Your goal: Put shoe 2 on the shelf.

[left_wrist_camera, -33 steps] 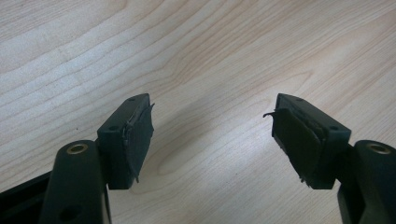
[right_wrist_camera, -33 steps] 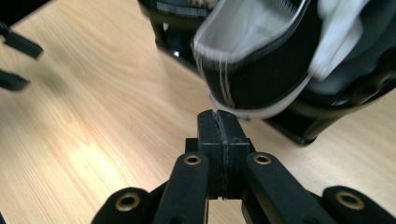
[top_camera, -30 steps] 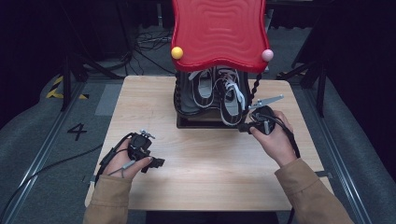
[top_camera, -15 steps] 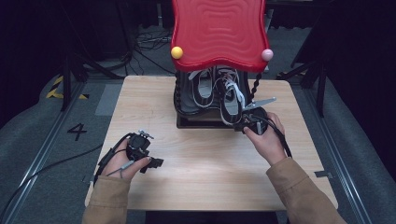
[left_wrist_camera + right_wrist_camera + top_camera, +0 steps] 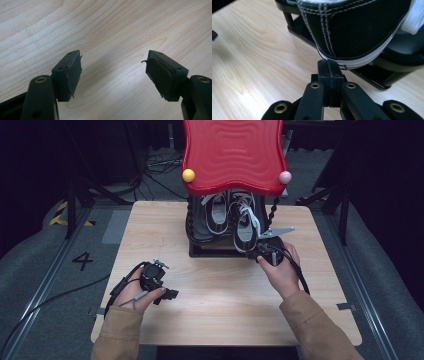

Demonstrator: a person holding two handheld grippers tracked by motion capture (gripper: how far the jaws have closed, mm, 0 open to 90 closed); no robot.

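Two sneakers are seen on the black rack (image 5: 200, 251) at the far middle of the bench (image 5: 150, 225), under the rack's red top (image 5: 235, 152). The right sneaker (image 5: 245, 222) sticks out past the rack's front edge, heel toward the person. The right tongs (image 5: 259, 254) are pressed together right at the heel of that sneaker (image 5: 352, 27), tips touching its white sole edge; whether any sole rim or fabric is pinched cannot be told. Step in hand is judged as working the right sneaker off the rack. Next a firmer purchase on the heel is called for, then a pull toward the bench's near edge. Right hand (image 5: 280, 270) is stretched forward to the rack's front, forearm angled in. The left tongs (image 5: 113, 72) are held apart, empty, low over bare bench left of and nearer than the rack, left hand (image 5: 137, 292) resting idle.
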